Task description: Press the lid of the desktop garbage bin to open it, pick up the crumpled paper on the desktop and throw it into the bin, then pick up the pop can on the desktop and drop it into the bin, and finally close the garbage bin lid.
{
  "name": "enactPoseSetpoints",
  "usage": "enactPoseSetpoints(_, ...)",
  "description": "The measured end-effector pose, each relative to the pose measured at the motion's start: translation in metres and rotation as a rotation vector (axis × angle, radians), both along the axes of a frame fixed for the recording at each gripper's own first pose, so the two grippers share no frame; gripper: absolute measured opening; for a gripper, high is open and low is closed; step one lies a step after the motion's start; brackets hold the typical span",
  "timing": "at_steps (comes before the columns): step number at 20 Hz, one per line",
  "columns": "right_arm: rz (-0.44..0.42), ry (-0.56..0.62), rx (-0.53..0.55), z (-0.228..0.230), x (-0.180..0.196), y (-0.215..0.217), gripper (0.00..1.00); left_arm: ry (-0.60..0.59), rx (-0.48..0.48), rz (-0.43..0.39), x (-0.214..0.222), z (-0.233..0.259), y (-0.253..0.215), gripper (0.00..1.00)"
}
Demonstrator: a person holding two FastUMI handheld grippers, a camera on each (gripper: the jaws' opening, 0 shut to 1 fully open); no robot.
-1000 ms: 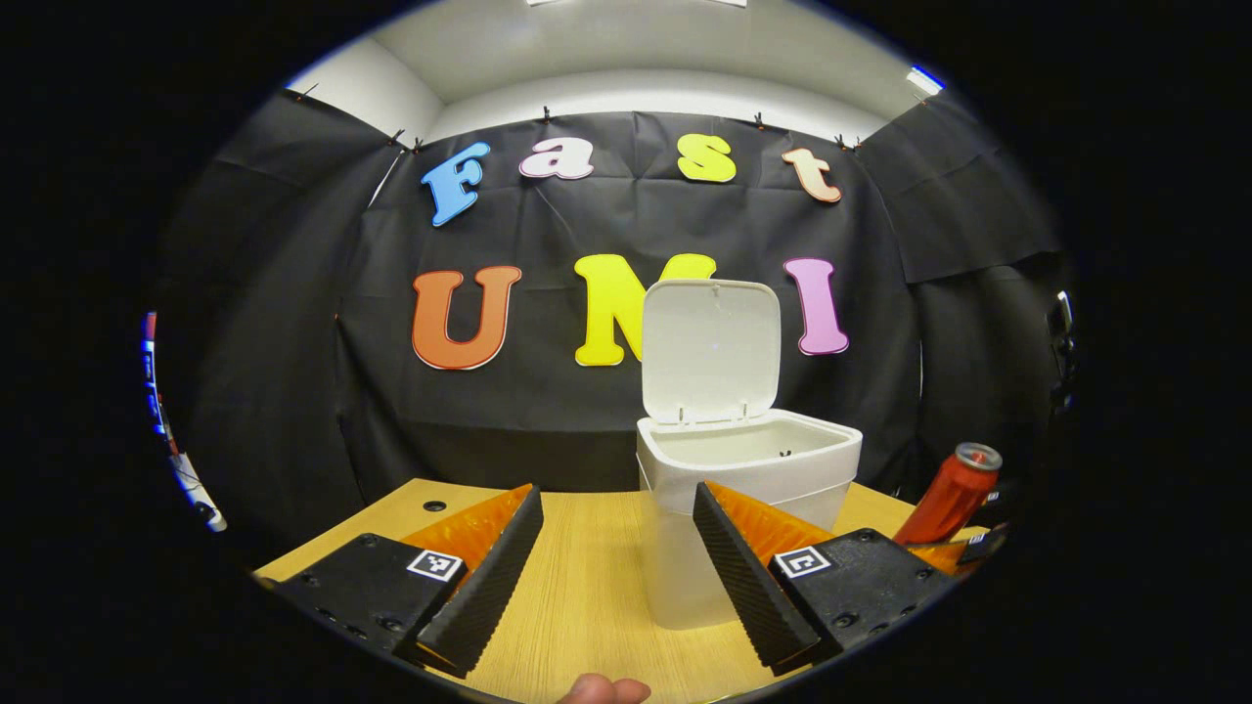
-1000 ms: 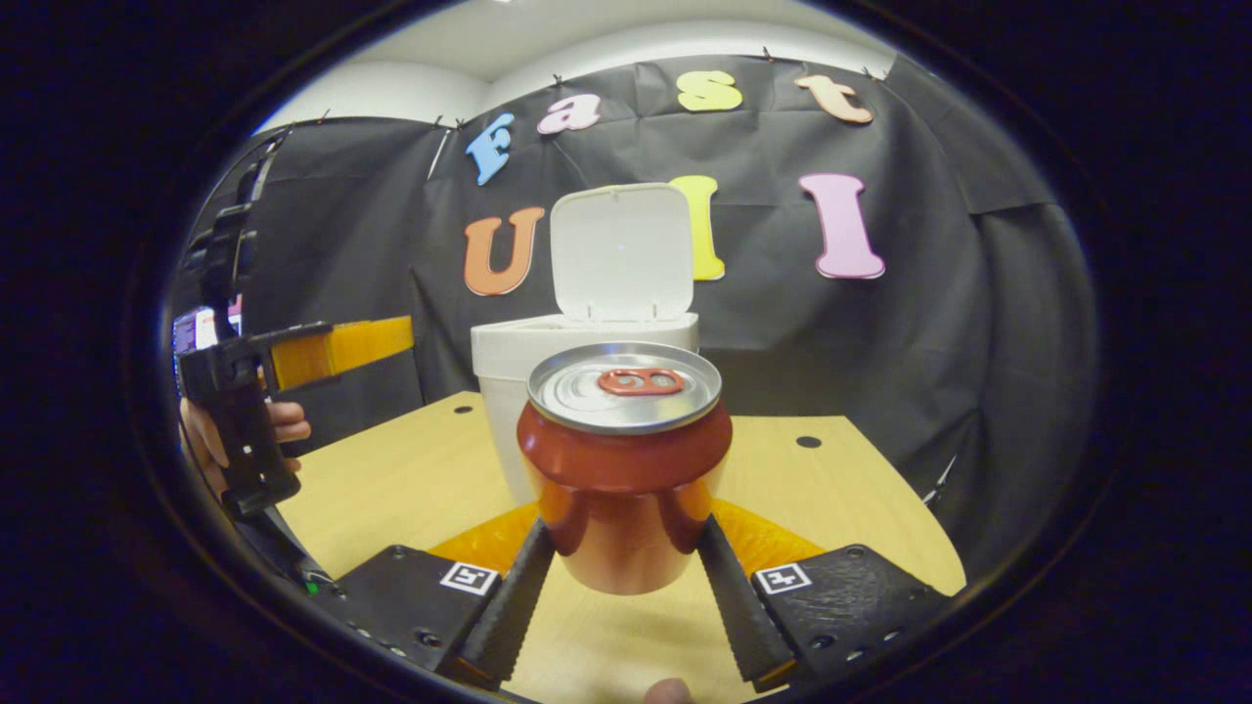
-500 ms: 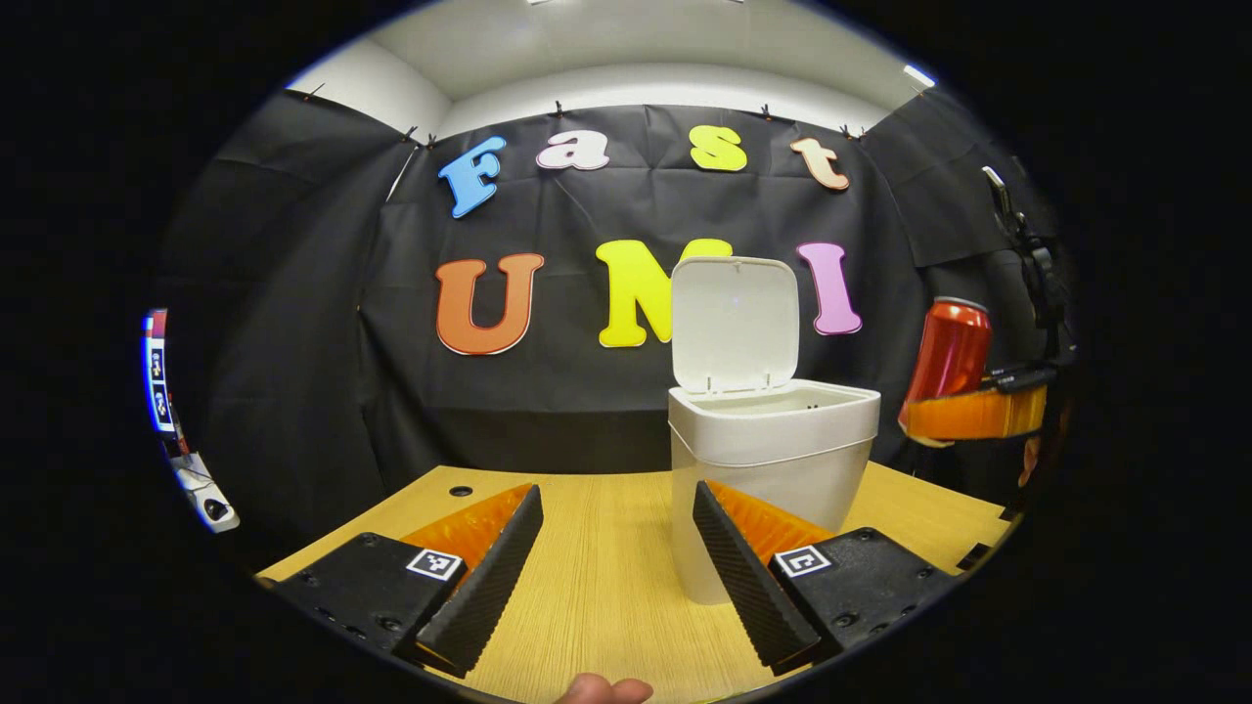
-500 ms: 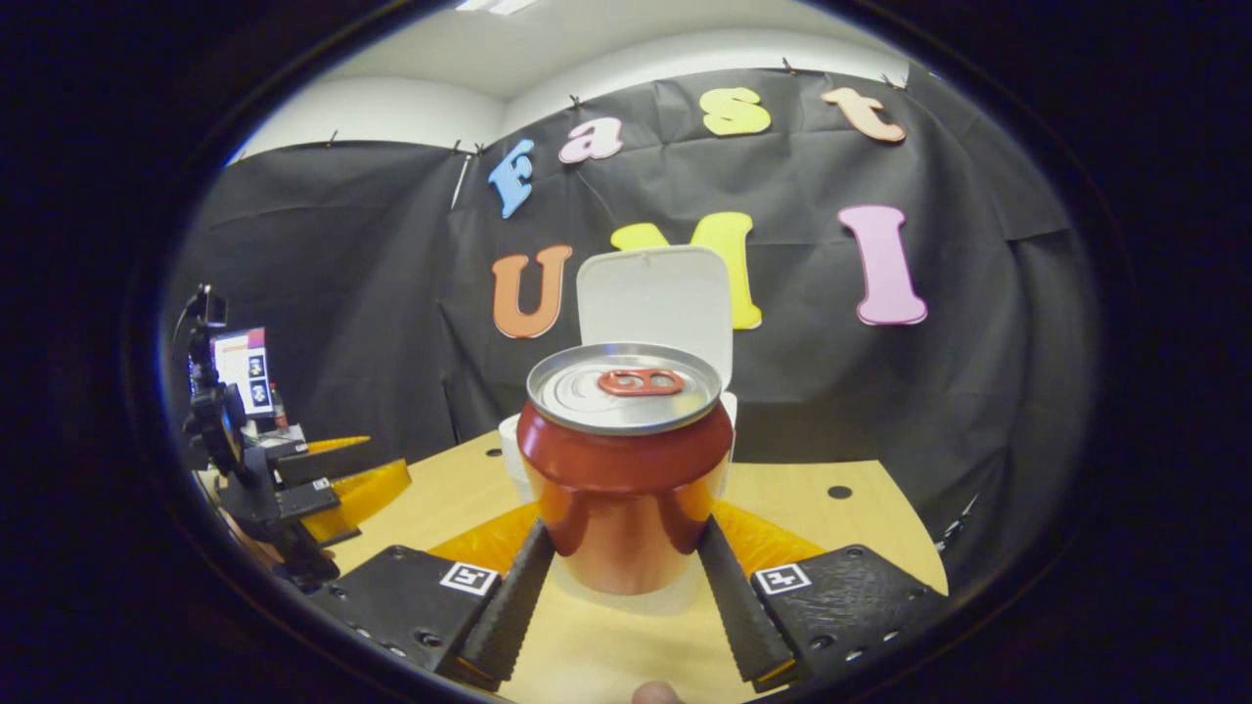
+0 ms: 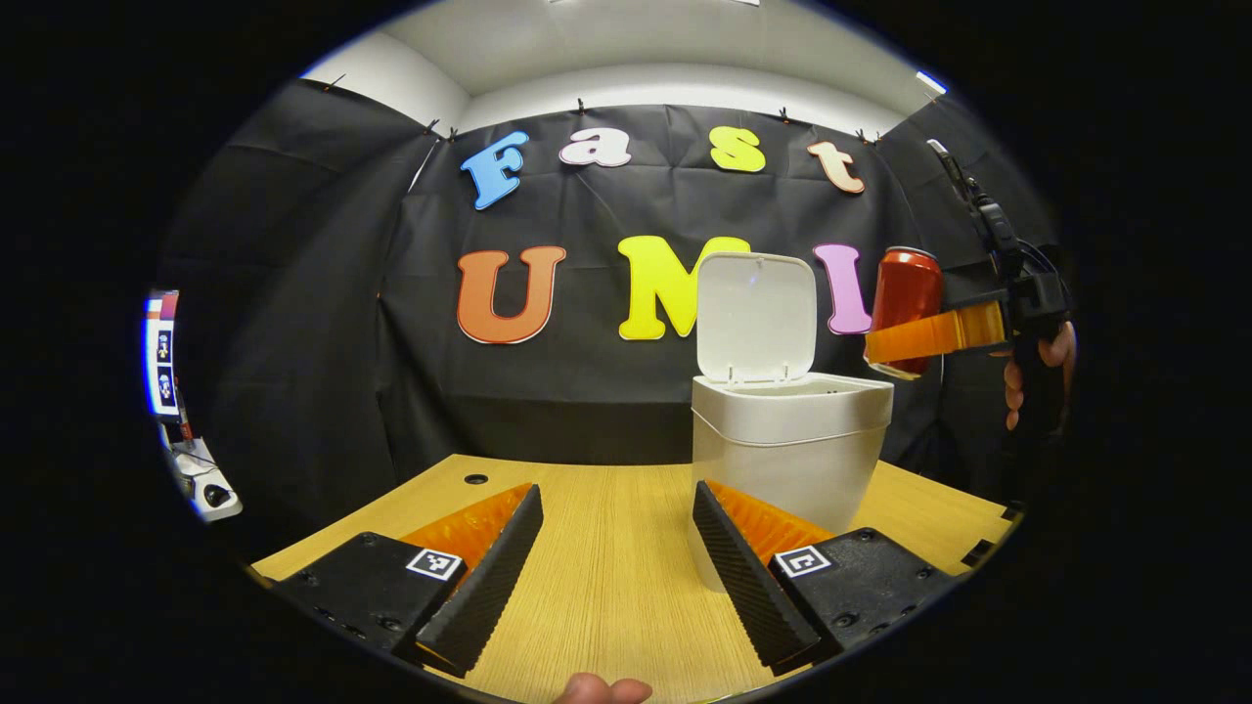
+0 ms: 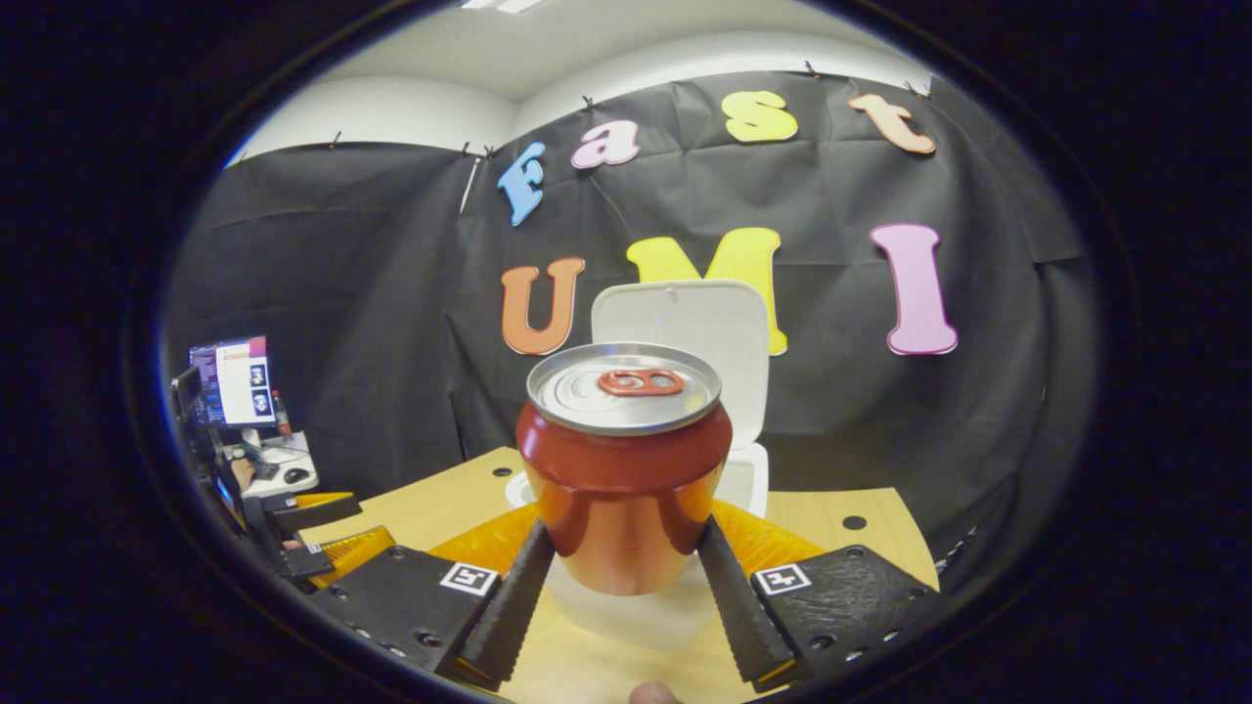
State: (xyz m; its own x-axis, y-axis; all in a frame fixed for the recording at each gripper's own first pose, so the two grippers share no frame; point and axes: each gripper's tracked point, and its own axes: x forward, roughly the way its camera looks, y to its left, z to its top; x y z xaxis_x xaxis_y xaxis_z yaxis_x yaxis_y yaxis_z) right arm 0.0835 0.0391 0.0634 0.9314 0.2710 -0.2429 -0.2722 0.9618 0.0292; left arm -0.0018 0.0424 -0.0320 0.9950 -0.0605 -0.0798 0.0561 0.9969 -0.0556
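The right claw (image 6: 626,596) is clenched on the red aluminium pop can with a silver top and red pull tab (image 6: 626,469), both fingers pressing on the can's lower sides so that it stands upright between them, lifted clear of the light wooden surface (image 6: 861,548). Just beyond the can, and partly hidden by it, stands the white plastic desktop garbage bin (image 6: 748,479); its flat white hinged lid (image 6: 704,323) is raised upright behind the can's top.

In the left gripper view the right claw (image 5: 905,337) shows farther off at upper right, with a hand (image 5: 1037,367) on its handle; the can (image 5: 905,293) rides in it above the bin's right rim, close beside the raised lid (image 5: 755,313). The bin (image 5: 787,440) stands on the surface (image 5: 606,577) ahead and slightly right of the left claw (image 5: 616,562), whose fingers are spread wide apart with nothing between them, low over the surface. The bin's base sits just past its right finger (image 5: 748,577); whether they touch cannot be told.

In the right gripper view the left claw (image 6: 323,548) appears low at the left edge, well away from the can
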Motion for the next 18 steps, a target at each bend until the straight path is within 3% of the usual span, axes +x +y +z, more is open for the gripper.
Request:
enactPoseSetpoints(8,-0.047,-0.006,-0.048,0.005,0.046,0.000,0.80,0.012,0.016,0.012,-0.004,-0.005,0.011,1.00)
enactPoseSetpoints(18,-0.093,0.087,-0.107,-0.025,0.083,-0.005,0.80,0.002,0.010,-0.009,-0.007,-0.005,0.008,1.00)
